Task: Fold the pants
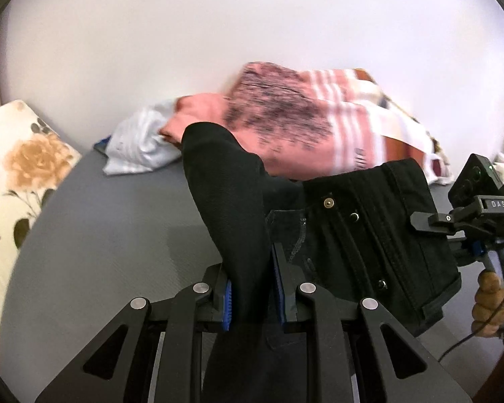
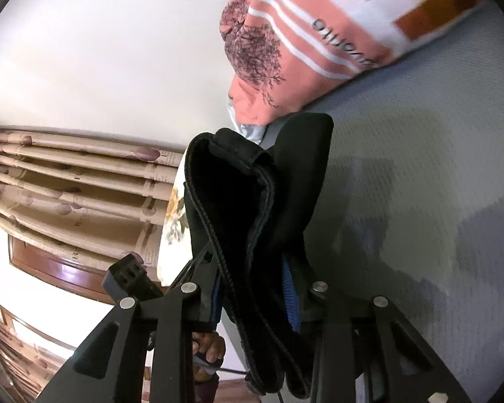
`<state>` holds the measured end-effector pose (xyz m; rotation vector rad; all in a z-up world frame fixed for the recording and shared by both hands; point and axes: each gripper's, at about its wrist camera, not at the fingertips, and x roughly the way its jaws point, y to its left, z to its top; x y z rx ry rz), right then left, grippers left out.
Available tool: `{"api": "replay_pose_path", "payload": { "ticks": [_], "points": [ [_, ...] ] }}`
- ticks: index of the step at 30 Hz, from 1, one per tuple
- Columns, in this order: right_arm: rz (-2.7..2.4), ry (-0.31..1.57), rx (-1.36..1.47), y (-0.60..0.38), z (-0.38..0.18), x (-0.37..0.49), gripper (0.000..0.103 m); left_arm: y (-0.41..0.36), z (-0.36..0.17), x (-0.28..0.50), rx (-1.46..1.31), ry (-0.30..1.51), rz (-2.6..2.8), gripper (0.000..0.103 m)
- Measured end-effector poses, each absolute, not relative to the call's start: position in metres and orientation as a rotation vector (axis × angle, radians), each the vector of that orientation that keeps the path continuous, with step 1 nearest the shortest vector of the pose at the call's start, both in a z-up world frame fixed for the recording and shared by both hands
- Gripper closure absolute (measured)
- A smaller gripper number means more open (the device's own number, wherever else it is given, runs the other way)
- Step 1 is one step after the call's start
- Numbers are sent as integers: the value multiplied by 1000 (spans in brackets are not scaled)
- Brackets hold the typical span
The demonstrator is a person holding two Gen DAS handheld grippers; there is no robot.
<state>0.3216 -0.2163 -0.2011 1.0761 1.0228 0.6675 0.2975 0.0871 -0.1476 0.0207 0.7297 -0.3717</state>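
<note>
Left wrist view: left tongs clamp soft black pants; right tongs pinch the thick, limp waistband, a firm place to hold.

Floral pillow, pink blanket, curtain

Black pants, heavy fabric with stitched seams, metal button and rivets at the waistband, fly area showing. Garment lifted clear of the grey surface, bunched in thick folds, one dark fold rising upright, waistband section hanging to the right, hem edge doubled over
</note>
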Motion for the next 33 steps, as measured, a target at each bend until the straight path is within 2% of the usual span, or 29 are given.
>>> {"api": "replay_pose_path", "payload": {
  "ticks": [9,13,14,16,19,22,25,27,29,33],
  "points": [
    [578,1070,944,-206,-231,363,76,114,-194,340,23,754,-289,82],
    [497,1101,825,-205,-232,359,75,116,-209,344,40,764,-220,62],
    [459,1106,778,-203,-231,357,70,116,-213,344,44,772,-199,52],
    [403,1104,666,-193,-227,354,67,118,-220,344,35,773,-176,39],
    [332,1097,562,-182,-220,350,58,123,-223,348,17,790,-163,28],
    [308,1069,567,-184,-214,345,57,124,-221,344,18,782,-134,26],
    [312,966,583,-189,-195,327,57,118,-217,335,89,751,-58,14],
    [333,919,572,-186,-180,319,57,112,-211,324,141,698,-26,10],
    [338,893,524,-177,-167,312,47,109,-205,315,153,666,-22,5],
    [338,884,441,-154,-152,298,36,104,-194,302,141,643,-27,5]
  ]
}}
